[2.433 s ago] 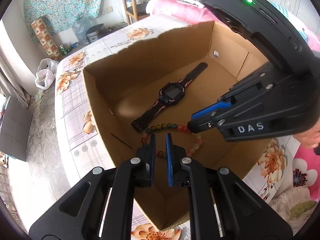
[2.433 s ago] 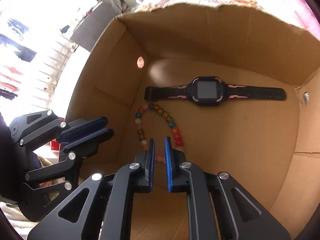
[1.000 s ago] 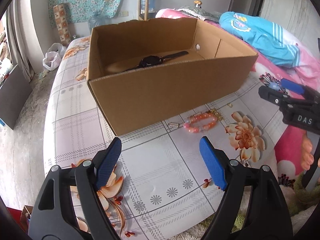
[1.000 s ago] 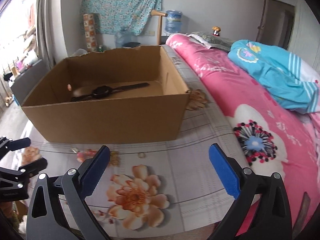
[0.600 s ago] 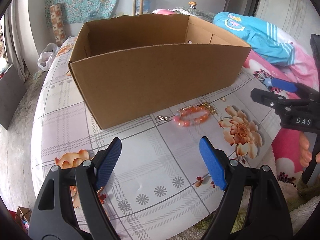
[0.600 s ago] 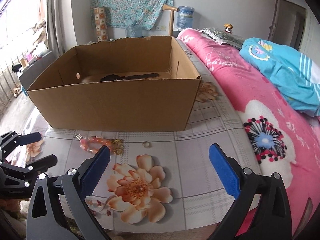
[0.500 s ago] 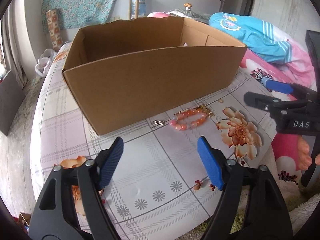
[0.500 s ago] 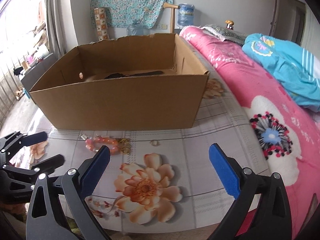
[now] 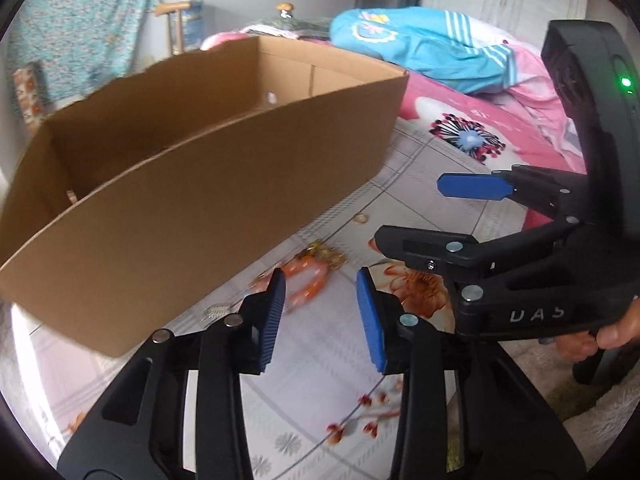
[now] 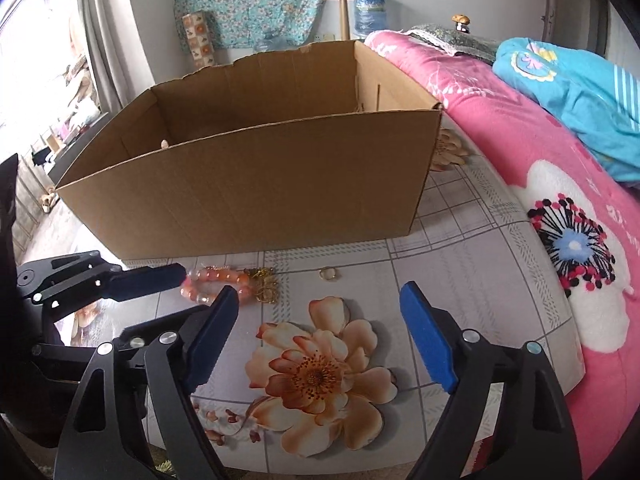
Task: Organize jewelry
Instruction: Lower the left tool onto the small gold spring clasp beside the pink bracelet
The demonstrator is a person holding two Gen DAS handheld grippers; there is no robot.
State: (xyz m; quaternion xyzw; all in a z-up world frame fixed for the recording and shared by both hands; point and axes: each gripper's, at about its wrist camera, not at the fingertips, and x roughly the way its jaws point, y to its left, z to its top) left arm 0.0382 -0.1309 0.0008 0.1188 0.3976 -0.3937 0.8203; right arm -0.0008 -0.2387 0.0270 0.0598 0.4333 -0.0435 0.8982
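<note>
A pink bead bracelet (image 9: 308, 282) (image 10: 216, 280) lies on the floral tablecloth just in front of the cardboard box (image 9: 200, 200) (image 10: 260, 188). Gold earrings (image 9: 329, 255) (image 10: 265, 280) lie beside it, and a small ring (image 9: 361, 218) (image 10: 328, 273) sits further right. My left gripper (image 9: 320, 320) hovers right before the bracelet with its jaws closing. The beads lie ahead of its pads, not gripped. My right gripper (image 10: 320, 332) (image 9: 416, 212) hangs above a printed flower, jaws closing a little, nothing between them. The box's contents are hidden.
A pink flowered quilt (image 10: 540, 168) with a blue garment (image 10: 580, 80) on it borders the cloth on the right. A small metal spring-like piece (image 9: 216, 312) lies left of the bracelet. A person's hand (image 9: 608, 332) holds the right gripper. The table edge runs close below both grippers.
My left gripper has moved in toward the bracelet, rolled, and narrowed its jaws a lot. The right gripper has sunk a little and narrowed slightly. The jewelry has not moved.
</note>
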